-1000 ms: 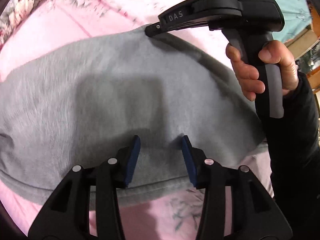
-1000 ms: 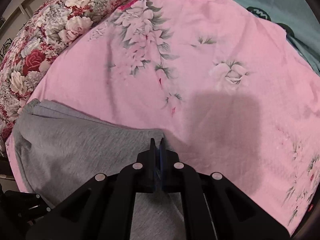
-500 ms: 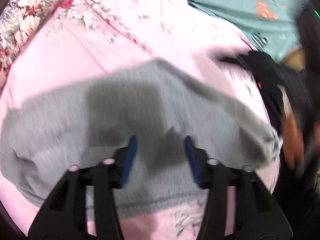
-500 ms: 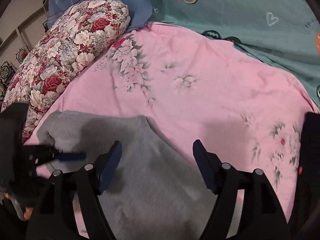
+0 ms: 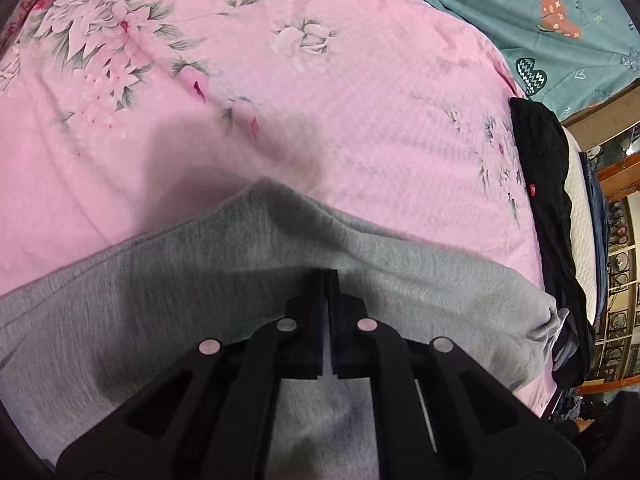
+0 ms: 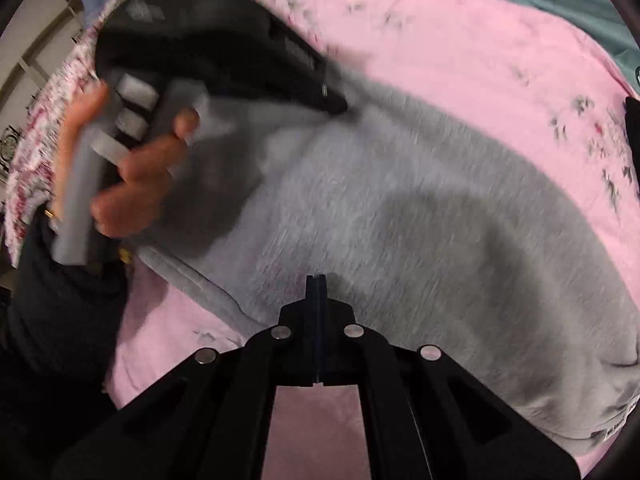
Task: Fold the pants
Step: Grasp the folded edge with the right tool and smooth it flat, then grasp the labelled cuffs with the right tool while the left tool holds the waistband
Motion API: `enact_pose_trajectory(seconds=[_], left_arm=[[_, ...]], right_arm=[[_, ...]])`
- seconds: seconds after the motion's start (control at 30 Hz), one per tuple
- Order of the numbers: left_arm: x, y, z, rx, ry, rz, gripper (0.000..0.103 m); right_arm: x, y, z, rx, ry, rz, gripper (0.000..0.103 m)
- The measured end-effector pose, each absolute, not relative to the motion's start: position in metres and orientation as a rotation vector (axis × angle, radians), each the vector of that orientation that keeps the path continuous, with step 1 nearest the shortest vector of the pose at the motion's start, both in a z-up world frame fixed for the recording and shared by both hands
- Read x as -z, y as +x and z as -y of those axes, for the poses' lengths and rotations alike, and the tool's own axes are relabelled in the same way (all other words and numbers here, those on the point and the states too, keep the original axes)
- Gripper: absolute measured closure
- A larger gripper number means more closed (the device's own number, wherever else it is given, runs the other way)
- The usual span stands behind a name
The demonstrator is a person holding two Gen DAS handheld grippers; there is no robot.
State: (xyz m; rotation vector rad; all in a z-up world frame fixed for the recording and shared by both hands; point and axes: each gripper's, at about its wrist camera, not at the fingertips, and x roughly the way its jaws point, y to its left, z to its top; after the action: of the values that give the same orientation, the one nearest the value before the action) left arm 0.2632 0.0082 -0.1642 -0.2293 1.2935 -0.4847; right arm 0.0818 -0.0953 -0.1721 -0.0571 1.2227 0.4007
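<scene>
Grey sweatpants on pink floral bedsheet: my left gripper pinches their fabric; my right gripper closed, apparently empty.

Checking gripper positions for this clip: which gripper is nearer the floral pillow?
Left. The left gripper sits at the far corner of the gray pants, just in front of the floral pillow. The right gripper is at the pants' near edge, farther from it.
</scene>
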Motion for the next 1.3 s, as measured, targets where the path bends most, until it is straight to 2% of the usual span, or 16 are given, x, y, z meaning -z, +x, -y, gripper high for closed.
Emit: enact_pose_trajectory(seconds=[0.1,0.17,0.2,0.23,0.33,0.4,0.43,0.47,0.53,0.57,0.73,1.1,1.13,1.17,1.23,1.3], left_arm=[[0.165,0.257,-0.019,0.501,-0.225,-1.284,0.099],[0.166,0.257,-0.017,0.507,-0.220,-1.269,0.099],[0.165,0.255,-0.021,0.509,-0.214,-1.256,0.099],[0.164,0.252,-0.020,0.511,-0.201,-1.238,0.099],[0.157,0.239,-0.022,0.492,-0.172,-1.207,0.098],[0.144,0.223,-0.027,0.457,-0.160,-1.169,0.096],[0.134,0.211,-0.028,0.443,-0.157,-1.150,0.093],[0.128,0.199,-0.029,0.442,-0.162,-1.148,0.090],[0.122,0.176,-0.030,0.456,-0.174,-1.152,0.073],[0.122,0.161,-0.029,0.470,-0.176,-1.147,0.071],[0.155,0.119,-0.023,0.485,-0.170,-1.223,0.071],[0.160,0.111,-0.031,0.530,-0.163,-1.173,0.069],[0.161,0.112,-0.031,0.533,-0.167,-1.173,0.069],[0.161,0.112,-0.032,0.537,-0.168,-1.172,0.069],[0.161,0.113,-0.032,0.544,-0.174,-1.172,0.069],[0.161,0.114,-0.033,0.548,-0.185,-1.174,0.069]], right_arm=[[0.173,0.085,0.097,-0.370,-0.010,-1.199,0.103],[0.165,0.082,0.103,-0.373,0.039,-1.193,0.097],[0.156,0.077,0.109,-0.392,0.061,-1.180,0.086],[0.147,0.072,0.116,-0.411,0.082,-1.159,0.066],[0.106,0.043,0.168,-0.341,0.154,-1.023,0.028],[0.090,0.021,0.215,-0.216,0.215,-0.967,0.012],[0.085,0.007,0.246,-0.143,0.280,-0.947,0.010],[0.084,-0.006,0.274,-0.086,0.352,-0.940,0.010],[0.095,-0.032,0.332,0.043,0.529,-0.962,0.009],[0.106,-0.044,0.361,0.128,0.619,-0.995,0.009],[0.155,-0.062,0.430,0.231,0.953,-1.015,0.009],[0.177,0.003,0.443,0.381,1.007,-0.989,0.008],[0.174,0.006,0.441,0.383,0.969,-0.994,0.021],[0.173,0.011,0.435,0.388,0.908,-1.009,0.042],[0.157,0.016,0.427,0.375,0.772,-0.971,0.074],[0.138,0.022,0.426,0.334,0.686,-0.924,0.085]])
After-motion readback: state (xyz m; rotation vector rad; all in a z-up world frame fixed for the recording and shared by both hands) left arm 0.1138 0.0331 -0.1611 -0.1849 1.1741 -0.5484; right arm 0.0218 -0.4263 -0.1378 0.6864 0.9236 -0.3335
